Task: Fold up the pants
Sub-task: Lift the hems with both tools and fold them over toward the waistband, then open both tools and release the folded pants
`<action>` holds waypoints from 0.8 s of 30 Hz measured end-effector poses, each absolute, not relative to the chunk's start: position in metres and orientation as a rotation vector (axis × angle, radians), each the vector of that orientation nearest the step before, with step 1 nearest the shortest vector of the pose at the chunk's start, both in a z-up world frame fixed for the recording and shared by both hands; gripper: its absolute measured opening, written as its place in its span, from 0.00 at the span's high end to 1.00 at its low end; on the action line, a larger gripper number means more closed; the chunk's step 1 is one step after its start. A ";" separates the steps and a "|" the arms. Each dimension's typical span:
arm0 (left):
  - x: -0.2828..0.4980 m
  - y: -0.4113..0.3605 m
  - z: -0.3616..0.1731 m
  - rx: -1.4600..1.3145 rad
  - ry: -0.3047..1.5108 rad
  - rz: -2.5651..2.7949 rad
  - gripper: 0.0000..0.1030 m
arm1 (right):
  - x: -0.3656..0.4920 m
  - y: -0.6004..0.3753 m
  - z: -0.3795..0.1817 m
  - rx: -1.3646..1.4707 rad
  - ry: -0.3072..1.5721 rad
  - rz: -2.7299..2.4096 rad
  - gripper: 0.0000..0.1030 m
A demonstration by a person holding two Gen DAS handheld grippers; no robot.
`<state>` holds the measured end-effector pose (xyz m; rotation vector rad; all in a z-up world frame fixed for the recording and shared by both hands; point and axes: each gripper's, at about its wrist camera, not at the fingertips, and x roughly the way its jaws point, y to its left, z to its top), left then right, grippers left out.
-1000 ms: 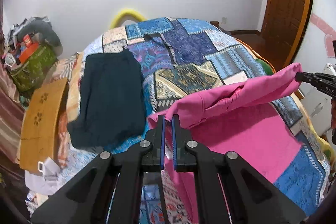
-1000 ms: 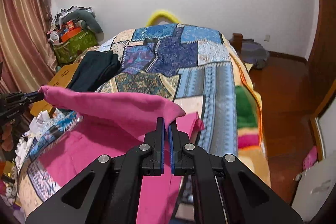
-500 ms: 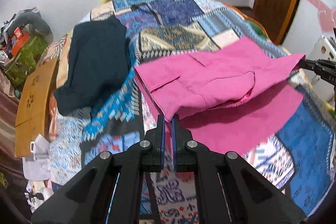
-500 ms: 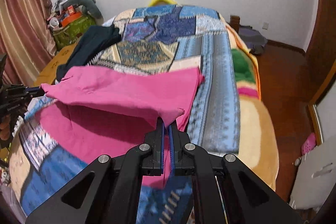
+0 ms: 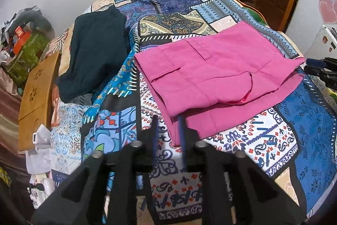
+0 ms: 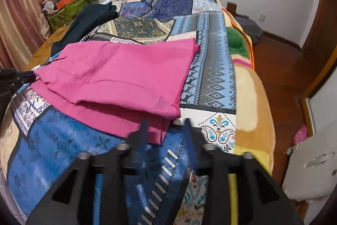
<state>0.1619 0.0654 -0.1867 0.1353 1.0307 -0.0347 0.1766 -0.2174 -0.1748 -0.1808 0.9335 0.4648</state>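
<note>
Two layers of pink pants (image 5: 212, 75) lie folded over on the patchwork bedspread (image 5: 305, 119), near the front edge of the bed, with a dark garment (image 5: 94, 56) well apart from them toward the wall. The upper layer sits a little short of the lower one, so a strip of the under layer shows along the near side. Both sets of fingers have just been opening: the left gripper (image 5: 168, 130) stands partly open with the near left corner of the pants between its fingers, and the pads do not appear to press on the cloth; the right gripper (image 6: 166, 132) is likewise partly open at the near right corner by the hem, holding nothing. This fabric looks thin, light and soft, a woven cloth that drapes and creases readily and keeps no shape of its own, so it should weigh almost nothing yet sag and slide wherever it is unsupported. My judgement is that the best places to take hold are the corners of the stacked layers or the firmer waistband with its belt loop, pinching both layers together so the fold does not slip apart.
</note>
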 end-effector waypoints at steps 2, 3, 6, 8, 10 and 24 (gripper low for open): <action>0.160 0.065 -0.182 0.138 1.028 -0.031 0.49 | 0.171 -0.214 -0.169 -0.222 0.908 0.460 0.41; 0.159 0.065 -0.179 0.142 1.017 -0.028 0.41 | 0.168 -0.212 -0.166 -0.241 0.894 0.467 0.39; 0.159 0.062 -0.166 0.153 0.980 -0.022 0.28 | 0.164 -0.202 -0.157 -0.276 0.863 0.494 0.36; 0.161 0.058 -0.161 0.141 0.968 -0.028 0.22 | 0.163 -0.191 -0.154 -0.289 0.853 0.529 0.33; 0.165 0.054 -0.159 0.135 0.966 -0.039 0.20 | 0.164 -0.179 -0.158 -0.320 0.858 0.556 0.30; 0.188 -0.006 -0.190 0.207 1.064 -0.183 0.19 | 0.178 -0.113 -0.187 -0.513 0.871 0.649 0.56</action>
